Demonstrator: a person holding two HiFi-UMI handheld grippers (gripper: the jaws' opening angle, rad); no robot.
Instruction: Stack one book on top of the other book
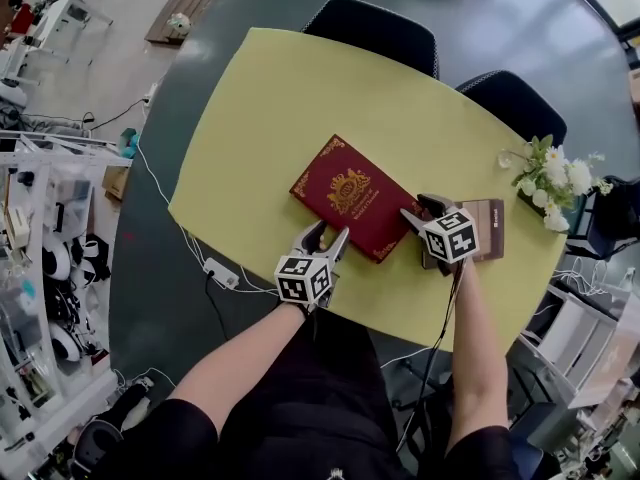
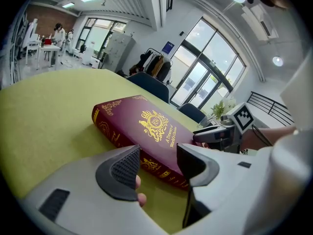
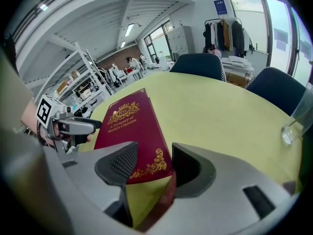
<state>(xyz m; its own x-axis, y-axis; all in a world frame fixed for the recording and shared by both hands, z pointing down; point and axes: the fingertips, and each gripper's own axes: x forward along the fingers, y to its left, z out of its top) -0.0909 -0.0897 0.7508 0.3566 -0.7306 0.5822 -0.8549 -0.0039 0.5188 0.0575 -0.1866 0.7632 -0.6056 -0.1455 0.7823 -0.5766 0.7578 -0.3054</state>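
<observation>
Red book (image 1: 345, 196): lies flat by the tabletop's (image 1: 300, 88) near edge, long axis slanting toward the near right corner. Faces left tool (image 1: 330, 231), spread, at its near long side; right tool (image 1: 420, 208), spread, at its right end, with brown book (image 1: 490, 230) just beyond, partly hidden.

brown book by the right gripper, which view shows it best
The head view: the brown book lies flat on the yellow table, just right of the red book, partly covered by the right gripper. The right gripper view shows only a brownish sliver, probably its edge. The left gripper view doesn't show it.
</observation>
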